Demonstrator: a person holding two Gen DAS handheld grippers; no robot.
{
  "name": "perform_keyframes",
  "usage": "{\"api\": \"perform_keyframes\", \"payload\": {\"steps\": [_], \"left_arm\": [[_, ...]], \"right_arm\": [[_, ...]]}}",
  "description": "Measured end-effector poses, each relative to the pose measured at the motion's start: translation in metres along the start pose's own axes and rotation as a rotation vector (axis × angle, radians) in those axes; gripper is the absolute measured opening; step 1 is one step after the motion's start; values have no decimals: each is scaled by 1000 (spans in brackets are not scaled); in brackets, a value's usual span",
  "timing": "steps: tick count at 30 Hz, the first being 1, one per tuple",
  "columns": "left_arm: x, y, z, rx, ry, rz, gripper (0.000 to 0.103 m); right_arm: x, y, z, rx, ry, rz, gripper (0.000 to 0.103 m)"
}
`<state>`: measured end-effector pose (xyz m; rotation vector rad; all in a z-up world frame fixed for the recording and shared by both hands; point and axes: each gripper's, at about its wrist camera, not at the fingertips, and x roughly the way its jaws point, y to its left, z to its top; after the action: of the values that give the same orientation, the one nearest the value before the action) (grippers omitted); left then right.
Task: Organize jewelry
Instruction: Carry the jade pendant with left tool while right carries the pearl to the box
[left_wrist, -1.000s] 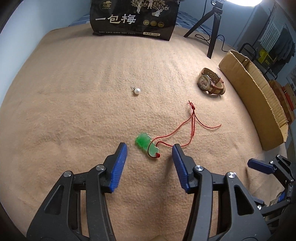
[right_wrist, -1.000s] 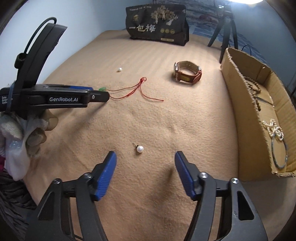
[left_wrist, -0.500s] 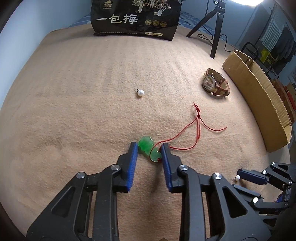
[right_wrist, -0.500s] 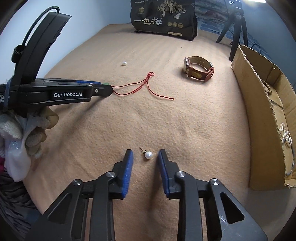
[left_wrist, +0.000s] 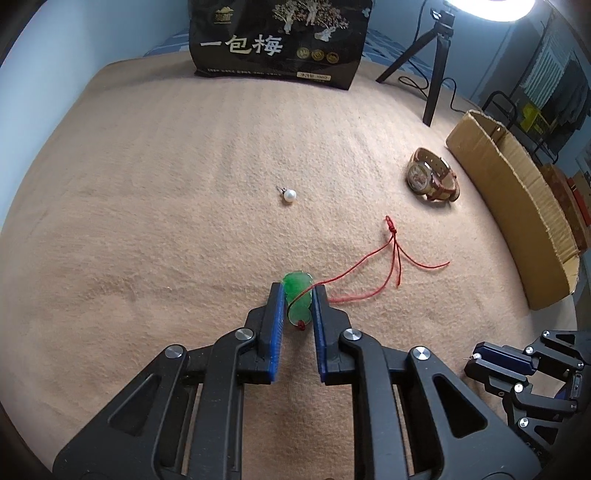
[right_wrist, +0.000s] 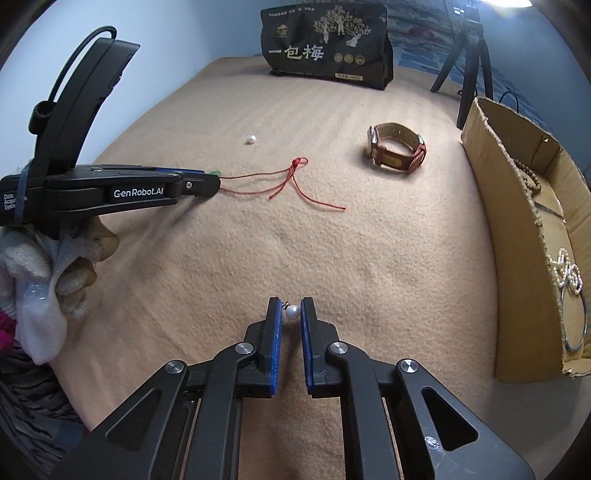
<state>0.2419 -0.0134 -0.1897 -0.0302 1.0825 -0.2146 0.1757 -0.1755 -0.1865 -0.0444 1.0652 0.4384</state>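
Observation:
My left gripper (left_wrist: 298, 295) is shut on a green jade pendant (left_wrist: 297, 291); its red cord (left_wrist: 384, 258) trails right over the tan blanket. My right gripper (right_wrist: 291, 312) is shut on a white pearl earring (right_wrist: 292, 312) low over the blanket. It also shows at the lower right of the left wrist view (left_wrist: 480, 363). The left gripper (right_wrist: 207, 182) appears from the side in the right wrist view, with the cord (right_wrist: 291, 184) leading from it. A second pearl earring (left_wrist: 290, 195) lies ahead; it also shows in the right wrist view (right_wrist: 251, 139).
A brown-strapped watch (left_wrist: 432, 181) (right_wrist: 397, 153) lies right of centre. A cardboard box (left_wrist: 517, 206) (right_wrist: 517, 206) along the right edge holds beads and a pearl string (right_wrist: 567, 275). A black bag (left_wrist: 277, 40) and a tripod (left_wrist: 436, 62) stand at the back.
Both grippers closed from wide open: the left onto the green pendant, the right onto the near pearl earring. Both also moved forward and down to their objects.

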Motion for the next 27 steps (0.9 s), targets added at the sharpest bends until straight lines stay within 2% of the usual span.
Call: {"api": "perform_keyframes", "payload": {"steps": [12,19,27], "left_arm": [[-48,0,18,-17,-114,-34,13],[-86,-16,33,-16,-200,-98,13],[-114,-46,41,19,-250,-163,13]], "right_arm": [[-37,-4,14,26,-90,0,8],[-66,-11,24,43,-164,-16,8],[-98,-33,30,87,-235,-46,8]]}}
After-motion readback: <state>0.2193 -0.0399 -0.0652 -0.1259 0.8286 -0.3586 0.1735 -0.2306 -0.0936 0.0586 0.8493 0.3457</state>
